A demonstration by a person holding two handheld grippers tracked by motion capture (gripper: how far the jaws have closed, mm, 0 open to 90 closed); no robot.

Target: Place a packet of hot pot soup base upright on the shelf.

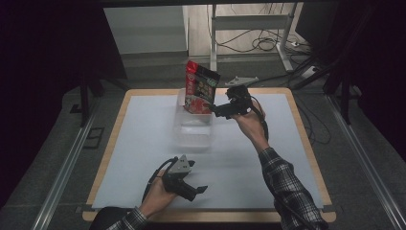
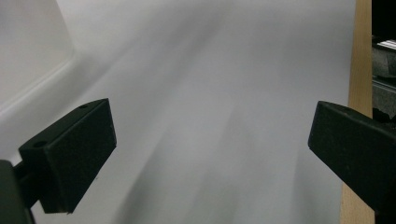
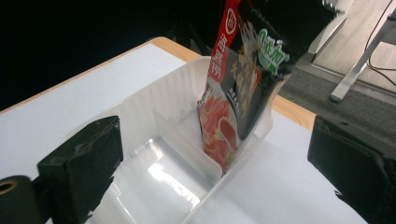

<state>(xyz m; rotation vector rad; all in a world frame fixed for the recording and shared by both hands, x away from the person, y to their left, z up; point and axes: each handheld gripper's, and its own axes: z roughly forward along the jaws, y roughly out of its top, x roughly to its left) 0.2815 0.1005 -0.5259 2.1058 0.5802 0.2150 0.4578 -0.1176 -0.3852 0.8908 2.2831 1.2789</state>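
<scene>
While the right gripper (image 1: 216, 111) is held above the far half of the counter (image 1: 306, 143), its jaws stand wide apart and hold nothing; in the right gripper view the two black jaws frame the scene with a clear gap between them. Just ahead of those jaws stands a snack pouch (image 1: 201, 89) (red and black, printed lettering, partly legible only), upright with a slight lean. It sits in the far compartment of a clear plastic bin (image 1: 193, 130), its lower end inside the walls and its upper part rising well above the rim. In the right gripper view the pouch (image 3: 243, 79) rests against the bin's far wall, behind an inner divider (image 3: 187, 144); the near compartment of the bin (image 3: 154, 186) is on the gripper's side of that divider. Right gripper and pouch: close, not touching.

Left gripper (image 1: 200, 190) is low at the near edge of the counter, well apart from the bin, held in the person's left hand (image 1: 160, 194). Its jaws are also spread wide, with nothing between them; the left gripper view shows only the white counter surface (image 2: 210, 116) beyond them and the wooden edge strip (image 2: 359, 70) at one side.
</scene>
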